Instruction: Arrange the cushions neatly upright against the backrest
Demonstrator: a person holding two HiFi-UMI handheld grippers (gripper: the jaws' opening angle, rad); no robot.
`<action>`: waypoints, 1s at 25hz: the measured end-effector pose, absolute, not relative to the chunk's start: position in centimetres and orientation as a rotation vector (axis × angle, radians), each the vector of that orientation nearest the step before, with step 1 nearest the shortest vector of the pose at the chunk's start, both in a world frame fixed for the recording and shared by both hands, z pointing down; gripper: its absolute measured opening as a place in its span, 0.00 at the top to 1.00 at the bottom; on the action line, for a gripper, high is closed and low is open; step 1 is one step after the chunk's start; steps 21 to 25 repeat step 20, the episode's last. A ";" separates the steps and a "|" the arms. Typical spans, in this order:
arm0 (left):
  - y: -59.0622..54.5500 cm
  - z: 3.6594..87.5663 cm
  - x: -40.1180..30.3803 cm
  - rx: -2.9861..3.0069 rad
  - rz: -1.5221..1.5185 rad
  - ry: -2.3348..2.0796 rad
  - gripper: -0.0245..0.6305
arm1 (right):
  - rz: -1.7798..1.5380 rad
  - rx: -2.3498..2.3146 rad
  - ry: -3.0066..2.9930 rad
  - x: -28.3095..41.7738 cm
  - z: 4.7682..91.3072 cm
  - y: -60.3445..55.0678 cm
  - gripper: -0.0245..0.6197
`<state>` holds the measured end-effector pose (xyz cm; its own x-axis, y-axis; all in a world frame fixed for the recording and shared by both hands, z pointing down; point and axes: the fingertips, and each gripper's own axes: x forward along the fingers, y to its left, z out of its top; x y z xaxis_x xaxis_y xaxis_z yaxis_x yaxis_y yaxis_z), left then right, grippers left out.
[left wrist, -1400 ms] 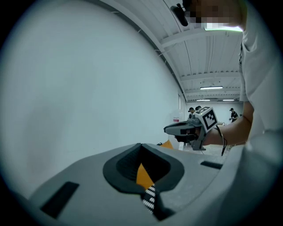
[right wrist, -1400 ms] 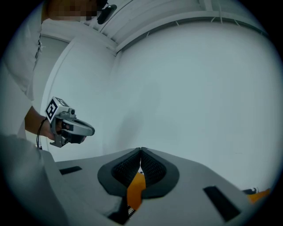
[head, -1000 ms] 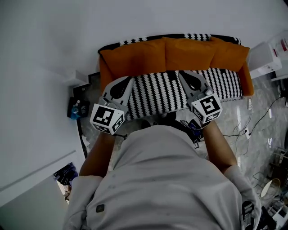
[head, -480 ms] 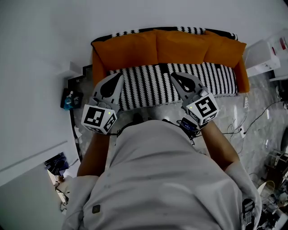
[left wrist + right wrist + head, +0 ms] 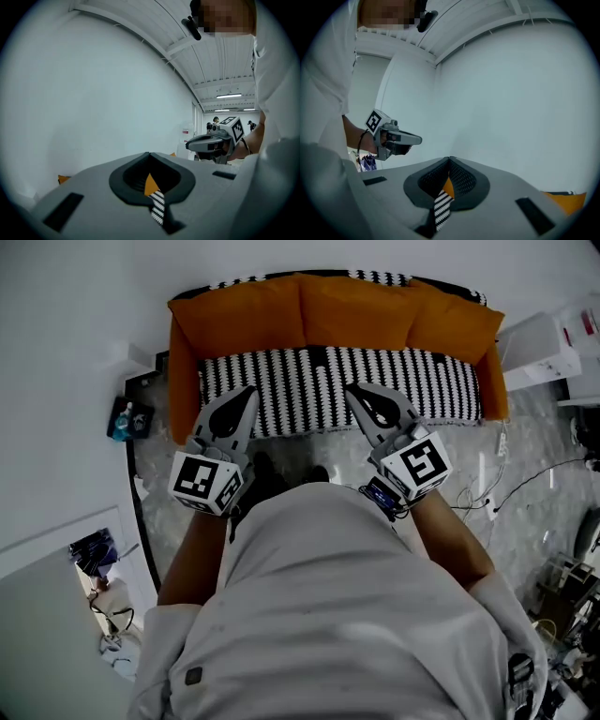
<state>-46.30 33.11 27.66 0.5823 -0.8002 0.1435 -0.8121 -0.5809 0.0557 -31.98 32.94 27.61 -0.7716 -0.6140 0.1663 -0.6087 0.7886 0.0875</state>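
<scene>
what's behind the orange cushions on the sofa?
Behind the orange cushions, only a thin black-and-white patterned strip along the top of the backrest shows, with the pale wall beyond it. The cushions cover the rest of the backrest.

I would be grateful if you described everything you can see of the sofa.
The sofa stands with its back to a white wall, on a marbled floor. Its seat is black-and-white patterned fabric, and the same pattern shows along the backrest at its top edge. Three plump orange cushions stand side by side against the backrest, spanning its width; orange arms close both ends. The left claw and right claw, both shut, are held in front of it without touching it.
</scene>
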 end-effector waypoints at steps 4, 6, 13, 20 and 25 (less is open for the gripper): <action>34.7 27.4 -44.6 2.678 0.155 -1.411 0.95 | -0.042 0.940 -2.811 -30.4 27.7 34.2 0.92; 35.2 27.3 -44.3 2.668 0.152 -1.433 0.95 | -0.046 0.925 -2.819 -30.0 27.7 34.7 0.92; 37.0 26.9 -43.4 2.642 0.145 -1.494 0.95 | -0.044 0.876 -2.842 -29.1 28.1 35.9 0.92; 38.5 26.7 -43.4 2.625 0.140 -1.522 0.95 | -0.061 0.843 -2.863 -29.5 27.8 37.0 0.92; 38.5 26.7 -43.4 2.625 0.140 -1.522 0.95 | -0.061 0.843 -2.863 -29.5 27.8 37.0 0.92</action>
